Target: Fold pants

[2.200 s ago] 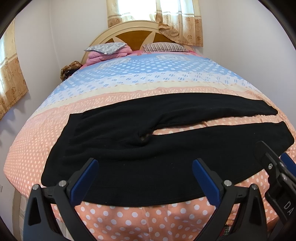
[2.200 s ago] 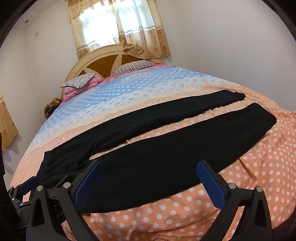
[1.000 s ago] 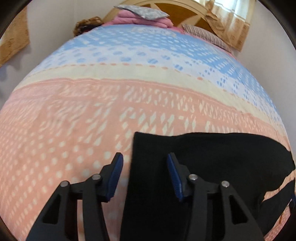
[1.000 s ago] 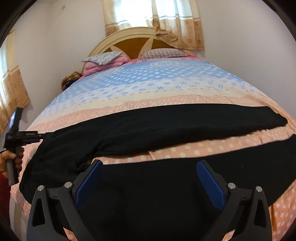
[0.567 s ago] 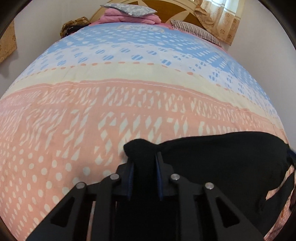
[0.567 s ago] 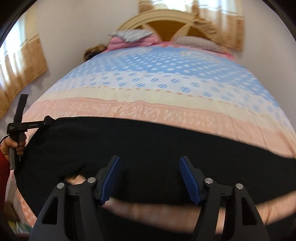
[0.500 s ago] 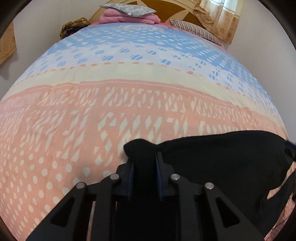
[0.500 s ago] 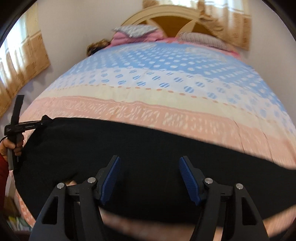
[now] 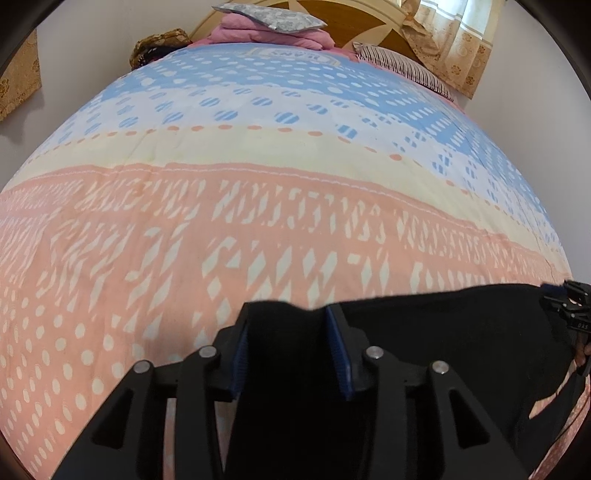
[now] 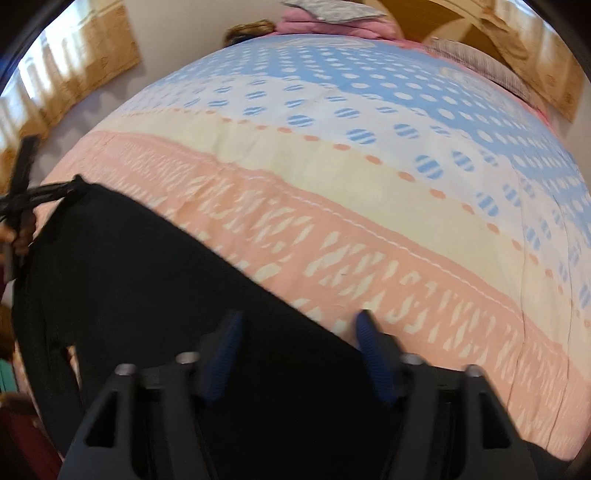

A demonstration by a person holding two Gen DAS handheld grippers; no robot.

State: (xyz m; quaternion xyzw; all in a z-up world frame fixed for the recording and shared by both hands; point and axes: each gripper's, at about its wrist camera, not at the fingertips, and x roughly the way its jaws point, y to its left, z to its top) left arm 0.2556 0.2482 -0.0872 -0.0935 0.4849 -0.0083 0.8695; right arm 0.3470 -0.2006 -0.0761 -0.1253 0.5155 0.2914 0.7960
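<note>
pants (image 9: 443, 332) corner between left claw (image 9: 288, 350) fingers

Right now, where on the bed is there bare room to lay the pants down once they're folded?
The widest free patch is the peach, cream and blue bedspread between the black pants and the pillows at the headboard. Another bare strip lies beside the left gripper. It is crowded along the near edge, where the pants and the right gripper sit.
</note>
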